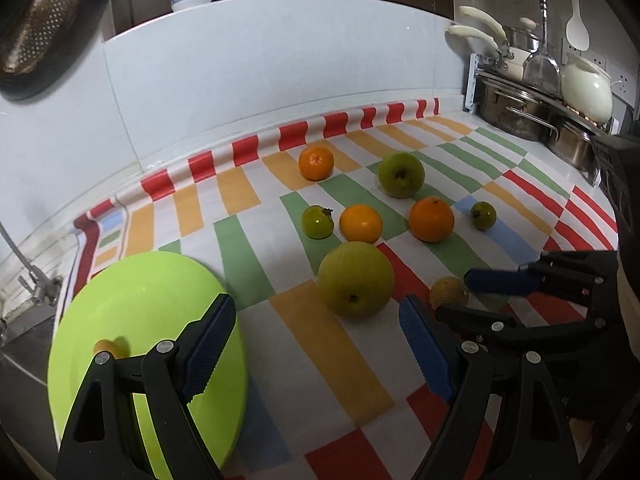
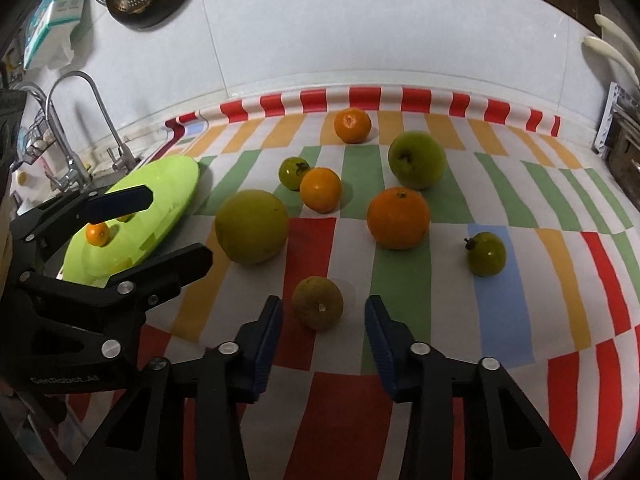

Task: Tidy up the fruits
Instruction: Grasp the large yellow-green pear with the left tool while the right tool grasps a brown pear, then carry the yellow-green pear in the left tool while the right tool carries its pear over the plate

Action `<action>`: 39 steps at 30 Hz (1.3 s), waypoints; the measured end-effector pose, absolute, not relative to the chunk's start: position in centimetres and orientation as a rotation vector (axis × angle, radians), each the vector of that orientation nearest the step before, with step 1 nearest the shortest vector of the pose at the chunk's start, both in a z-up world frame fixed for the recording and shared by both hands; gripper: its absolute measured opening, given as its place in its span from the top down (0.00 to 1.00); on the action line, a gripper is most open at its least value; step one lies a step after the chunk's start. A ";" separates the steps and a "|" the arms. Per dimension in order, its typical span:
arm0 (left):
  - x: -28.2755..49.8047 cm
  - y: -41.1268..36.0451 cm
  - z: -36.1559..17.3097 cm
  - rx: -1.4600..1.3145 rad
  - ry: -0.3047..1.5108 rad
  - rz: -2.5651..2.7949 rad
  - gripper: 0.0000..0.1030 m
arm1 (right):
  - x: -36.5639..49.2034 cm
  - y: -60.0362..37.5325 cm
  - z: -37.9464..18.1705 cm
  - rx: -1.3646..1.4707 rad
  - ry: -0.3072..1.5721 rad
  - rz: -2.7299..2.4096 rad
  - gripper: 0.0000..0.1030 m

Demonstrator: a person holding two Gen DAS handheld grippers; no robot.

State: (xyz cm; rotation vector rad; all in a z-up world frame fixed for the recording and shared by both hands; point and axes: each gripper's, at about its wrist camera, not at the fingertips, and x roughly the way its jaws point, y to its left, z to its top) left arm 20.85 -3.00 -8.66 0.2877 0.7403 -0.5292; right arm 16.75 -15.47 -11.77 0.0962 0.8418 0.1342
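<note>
Lying on cloth [image 2: 440, 216]: three oranges [image 2: 398, 218], two apples [image 2: 417, 159], both tools [image 2: 323, 334] spread.

Left gripper [image 1: 316, 344] jaws wide apart, right gripper [image 2: 324, 340] likewise (both empty)

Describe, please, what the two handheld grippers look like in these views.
Both the left gripper and the right gripper are matte black plastic frames of triangular, cut-out links joined by round silver pins. The jaws carry ribbed dark-blue pads. The left gripper's body bears faint pale lettering. No cables or sleeves are visible.
</note>
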 end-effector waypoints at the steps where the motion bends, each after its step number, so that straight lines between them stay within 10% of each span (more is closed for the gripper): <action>1: 21.0 -3.1 -8.7 0.286 0.742 -0.533 0.19 | 16.9 -15.5 -12.0 0.101 0.847 0.139 0.65; 12: 22.8 -5.1 -10.0 0.275 0.772 -0.588 0.22 | 17.1 -17.3 -11.8 0.128 0.817 0.091 0.72; 20: 23.6 -6.3 -10.9 0.260 0.810 -0.588 0.52 | 17.1 -19.1 -11.1 0.133 0.803 0.030 0.72; 39: 20.8 -3.8 -7.7 0.185 0.782 -0.526 0.52 | 15.4 -17.9 -8.9 0.121 0.748 0.067 0.72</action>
